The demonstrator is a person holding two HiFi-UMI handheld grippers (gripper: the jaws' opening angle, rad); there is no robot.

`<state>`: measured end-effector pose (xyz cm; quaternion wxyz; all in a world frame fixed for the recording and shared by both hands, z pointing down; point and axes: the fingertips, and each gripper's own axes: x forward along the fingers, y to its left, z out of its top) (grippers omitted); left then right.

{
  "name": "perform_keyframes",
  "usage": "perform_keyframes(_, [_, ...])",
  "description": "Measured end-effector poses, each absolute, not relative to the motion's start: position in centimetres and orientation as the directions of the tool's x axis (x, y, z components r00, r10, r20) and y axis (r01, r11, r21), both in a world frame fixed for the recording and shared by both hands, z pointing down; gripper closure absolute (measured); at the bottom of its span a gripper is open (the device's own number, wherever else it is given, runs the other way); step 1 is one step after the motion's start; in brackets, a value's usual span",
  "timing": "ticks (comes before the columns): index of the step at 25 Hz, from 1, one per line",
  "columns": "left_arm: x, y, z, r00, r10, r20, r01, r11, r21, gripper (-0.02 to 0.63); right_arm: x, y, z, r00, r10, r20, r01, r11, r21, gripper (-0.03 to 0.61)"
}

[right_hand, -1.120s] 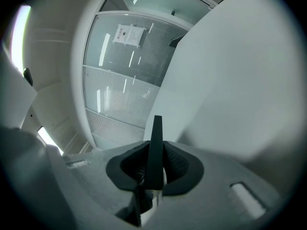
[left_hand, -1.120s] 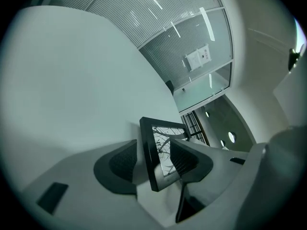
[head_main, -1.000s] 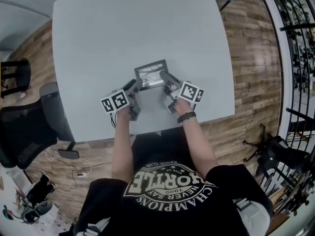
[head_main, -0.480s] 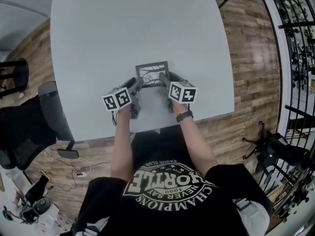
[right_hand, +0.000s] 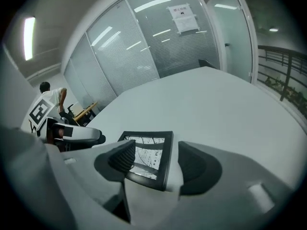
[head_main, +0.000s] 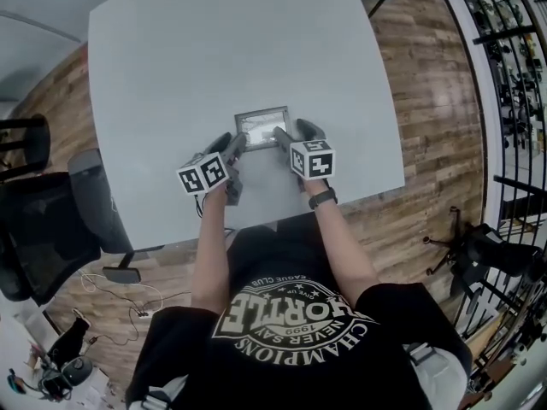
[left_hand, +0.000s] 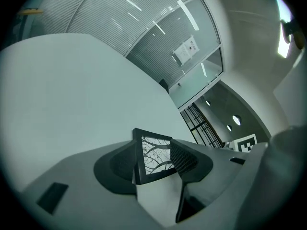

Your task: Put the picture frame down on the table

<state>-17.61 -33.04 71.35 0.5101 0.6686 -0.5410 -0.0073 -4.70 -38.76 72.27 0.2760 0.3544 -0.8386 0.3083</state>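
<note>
Near the front edge of the grey table [head_main: 171,58], entries as follows.

1. Small black picture frame [head_main: 262,127], enclosing a pale print of dark branches. It is leaning back, with its face turning upward. I cannot tell whether its foot is touching the tabletop, as the grippers' own bodies are covering it.

2. Left gripper [left_hand: 153,159], pointing in from the frame's left side. Its jaws are clamping that side of the frame, with no gap showing at either pad.

3. Right gripper [right_hand: 156,161], pointing in from the frame's right side, jaws standing apart. The inner pad is lying over the glass. The outer pad is standing just clear of the frame's right edge, with a thin pale strip showing between them.

Edges and room: the frame is showing closer to the table's near edge than to its far one. The person's forearms [head_main: 209,246] are crossing that near edge. Beyond the frame the tabletop is running broad toward the far edge and out to both sides. Wooden floor [head_main: 427,101] is bordering the table on the right. A black office chair [head_main: 43,229] is standing off the left corner, well apart from both grippers. Glass partition walls [right_hand: 158,37] are closing the room behind.
</note>
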Motion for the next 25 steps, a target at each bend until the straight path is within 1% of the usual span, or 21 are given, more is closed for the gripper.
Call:
perform_keyframes(4, [-18.0, -32.6, 68.1, 0.372, -0.770, 0.518, -0.780, 0.043, 0.624, 0.414, -4.8, -38.6, 68.2, -0.612, -0.514, 0.601, -0.762, 0.585, -0.277, 0.304])
perform_keyframes(7, [-18.3, -31.6, 65.2, 0.315, -0.797, 0.515, -0.857, -0.006, 0.515, 0.416, -4.9, -37.7, 64.2, -0.633, -0.576, 0.518, -0.756, 0.605, -0.251, 0.309])
perform_keyframes(10, [-18.8, -32.1, 61.5, 0.279, -0.838, 0.469, -0.913, -0.081, 0.399, 0.416, -5.6, -37.5, 60.0, -0.639, -0.636, 0.431, -0.757, 0.618, -0.211, 0.317])
perform_keyframes(13, [-19.1, -31.7, 57.4, 0.239, -0.874, 0.422, -0.959, -0.145, 0.241, 0.432, -5.8, -36.5, 56.6, -0.624, -0.690, 0.367, -0.774, 0.610, -0.170, 0.403])
perform_keyframes(14, [-19.0, -31.4, 56.1, 0.228, -0.886, 0.403, -0.966, -0.156, 0.204, 0.444, -5.7, -35.9, 55.6, -0.620, -0.701, 0.352, -0.778, 0.608, -0.158, 0.415])
perform_keyframes(16, [-18.8, -30.6, 53.8, 0.217, -0.908, 0.359, -0.971, -0.163, 0.175, 0.478, -5.4, -34.7, 53.9, -0.613, -0.720, 0.325, -0.783, 0.608, -0.130, 0.450])
perform_keyframes(18, [-18.7, -29.8, 51.6, 0.207, -0.926, 0.315, -0.973, -0.159, 0.170, 0.507, -5.2, -33.6, 52.1, -0.606, -0.738, 0.297, -0.788, 0.607, -0.100, 0.512])
perform_keyframes(20, [-19.0, -28.8, 49.6, 0.191, -0.942, 0.274, -0.975, -0.148, 0.168, 0.542, -5.1, -32.6, 50.3, -0.606, -0.751, 0.262, -0.789, 0.610, -0.076, 0.543])
perform_keyframes(22, [-19.2, -27.6, 48.1, 0.191, -0.950, 0.246, -0.973, -0.150, 0.175, 0.606, -5.1, -31.5, 48.4, -0.606, -0.766, 0.217, -0.791, 0.610, -0.056, 0.564])
perform_keyframes(25, [-19.3, -25.7, 47.0, 0.199, -0.954, 0.224, -0.972, -0.164, 0.165, 0.607, -4.4, -29.9, 46.3, -0.581, -0.798, 0.156, -0.811, 0.584, -0.033, 0.577])
